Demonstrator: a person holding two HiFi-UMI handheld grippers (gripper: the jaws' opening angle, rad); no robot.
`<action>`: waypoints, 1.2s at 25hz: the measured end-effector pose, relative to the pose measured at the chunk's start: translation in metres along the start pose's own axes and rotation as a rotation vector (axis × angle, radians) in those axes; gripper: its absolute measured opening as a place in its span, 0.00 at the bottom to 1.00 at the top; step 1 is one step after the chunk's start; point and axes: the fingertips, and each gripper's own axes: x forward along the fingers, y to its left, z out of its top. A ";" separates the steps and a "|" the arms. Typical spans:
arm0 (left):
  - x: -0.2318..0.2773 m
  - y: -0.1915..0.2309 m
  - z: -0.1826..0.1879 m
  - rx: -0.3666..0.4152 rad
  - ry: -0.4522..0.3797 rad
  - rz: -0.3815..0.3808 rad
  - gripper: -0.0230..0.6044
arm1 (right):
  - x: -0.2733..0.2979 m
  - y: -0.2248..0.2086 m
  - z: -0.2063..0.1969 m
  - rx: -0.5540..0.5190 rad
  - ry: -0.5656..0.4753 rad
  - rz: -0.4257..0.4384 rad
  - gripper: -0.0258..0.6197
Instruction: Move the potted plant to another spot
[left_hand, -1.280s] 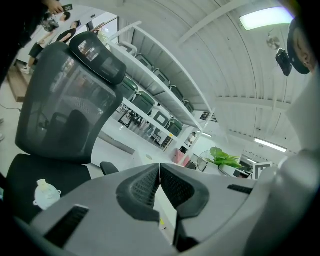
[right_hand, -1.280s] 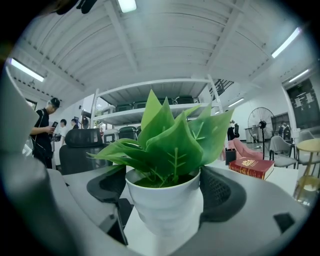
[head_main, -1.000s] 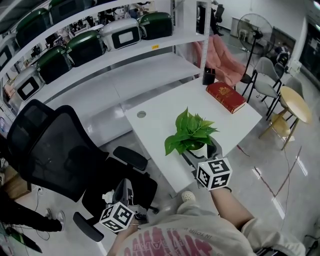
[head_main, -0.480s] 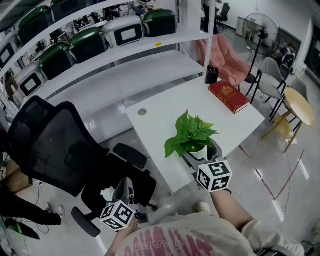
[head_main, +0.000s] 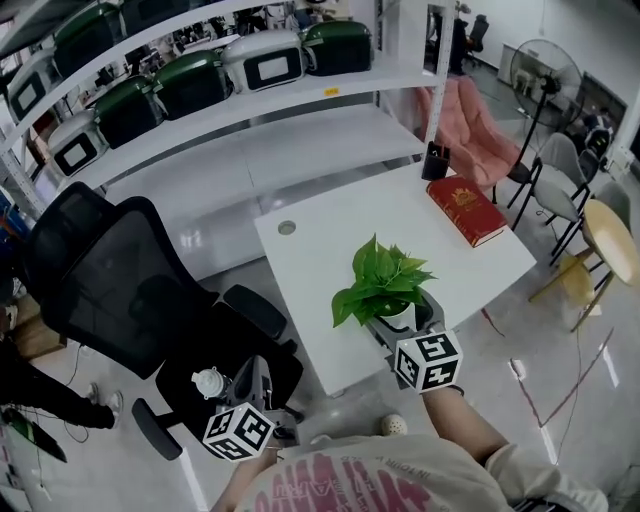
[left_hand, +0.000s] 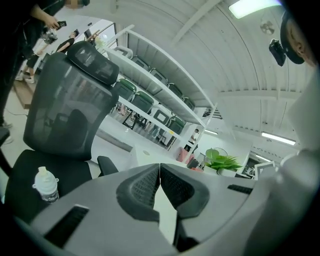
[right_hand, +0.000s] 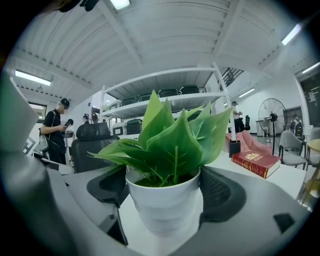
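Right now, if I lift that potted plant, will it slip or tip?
Probably light: the potted plant is small. Its smooth white pot may slip in the right claw. The leaves spread wide, so it might tip.

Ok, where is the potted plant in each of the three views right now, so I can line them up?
Head view: potted plant just right of centre, near the bottom.
Left gripper view: small, right of centre, in the background.
Right gripper view: dead centre, between the jaws of the right gripper.
Shared landmark: the black office chair, left of the plant in all three.
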 end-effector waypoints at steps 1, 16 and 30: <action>0.000 -0.003 -0.003 -0.007 -0.002 0.009 0.08 | 0.000 -0.003 0.000 0.000 0.005 0.008 0.78; -0.010 -0.015 -0.034 -0.069 -0.023 0.117 0.08 | 0.017 -0.028 -0.041 0.014 0.104 0.083 0.78; -0.017 -0.005 -0.029 -0.102 -0.048 0.174 0.08 | 0.035 -0.034 -0.067 0.029 0.167 0.094 0.78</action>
